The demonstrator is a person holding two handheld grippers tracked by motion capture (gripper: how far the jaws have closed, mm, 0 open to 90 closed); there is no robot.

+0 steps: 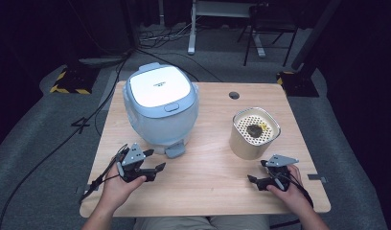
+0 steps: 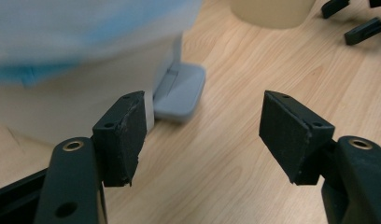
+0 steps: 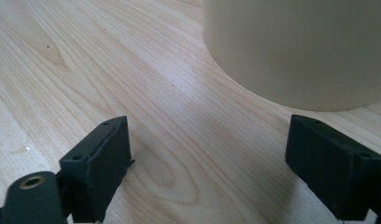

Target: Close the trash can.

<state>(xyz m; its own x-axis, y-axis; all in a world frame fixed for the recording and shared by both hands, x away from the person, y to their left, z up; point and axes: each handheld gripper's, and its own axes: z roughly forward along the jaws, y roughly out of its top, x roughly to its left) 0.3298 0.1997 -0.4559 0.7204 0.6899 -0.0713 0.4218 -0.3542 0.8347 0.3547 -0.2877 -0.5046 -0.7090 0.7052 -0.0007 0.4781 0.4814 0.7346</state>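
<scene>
risk: my left gripper (image 1: 156, 161) sits low beside the grey plastic latch tab (image 2: 179, 91) at the foot of the pale blue and white rounded rice cooker (image 1: 161, 105); if I push in skewed, one pad could slip off the tab or shove the whole cooker across the light wooden table (image 1: 208, 167)
risk 2: my right gripper (image 1: 257, 171) rests close to the cream cylindrical inner pot with a perforated tray on top (image 1: 254, 132); a careless swing could knock it over and spill the dark bits on the tray
left gripper: jaws well apart, nothing between them
right gripper: jaws wide apart, holding nothing, pot wall just ahead
cooker look: glossy white lid shut, blue-tinted body, grey tab sticking out at the base front
cooker place: back left of the table, well apart from the pot at right
</scene>
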